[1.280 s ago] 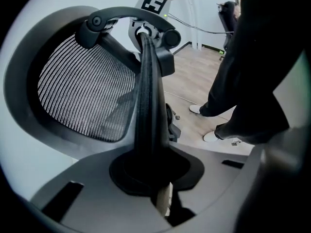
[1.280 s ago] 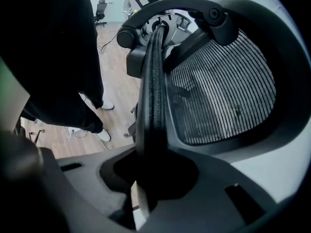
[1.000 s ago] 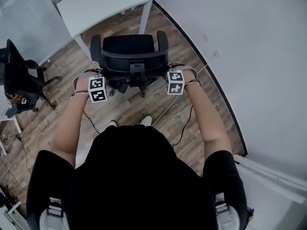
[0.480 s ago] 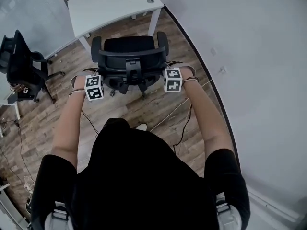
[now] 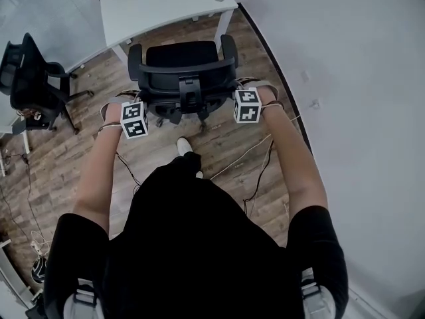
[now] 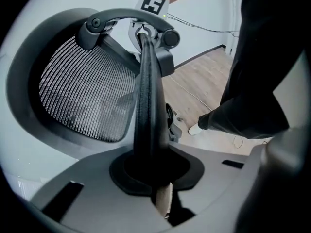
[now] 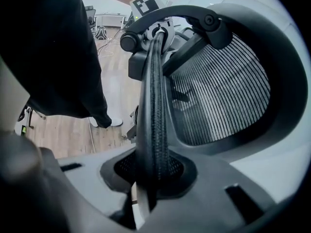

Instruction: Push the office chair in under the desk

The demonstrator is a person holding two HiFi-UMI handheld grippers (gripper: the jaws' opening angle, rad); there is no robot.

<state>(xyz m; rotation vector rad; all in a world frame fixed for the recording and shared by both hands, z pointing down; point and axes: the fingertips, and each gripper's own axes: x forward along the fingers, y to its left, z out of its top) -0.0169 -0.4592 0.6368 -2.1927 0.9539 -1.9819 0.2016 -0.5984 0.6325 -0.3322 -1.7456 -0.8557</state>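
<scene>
Backrest rim of office chair (image 5: pixel 179 58) sits clamped inside left tongs (image 6: pixel 154 178) and right tongs (image 7: pixel 150 174).

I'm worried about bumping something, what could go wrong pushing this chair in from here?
The armrest sits close to the desk leg and may catch it. Cables trail by the shoe; a trip seems possible. The left gripper and right gripper clamp only the backrest edges and might slip.

The office chair (image 5: pixel 180 78) has a back of black woven mesh (image 6: pixel 87 96), rough-looking, set in a smooth matt black plastic frame. My left tool (image 6: pixel 154 178) and right tool (image 7: pixel 151 178) have matt grey plastic bodies. The far worktop (image 5: pixel 159 5) is smooth matt white. The floor (image 5: pixel 80 158) is wood-grain plank.
</scene>
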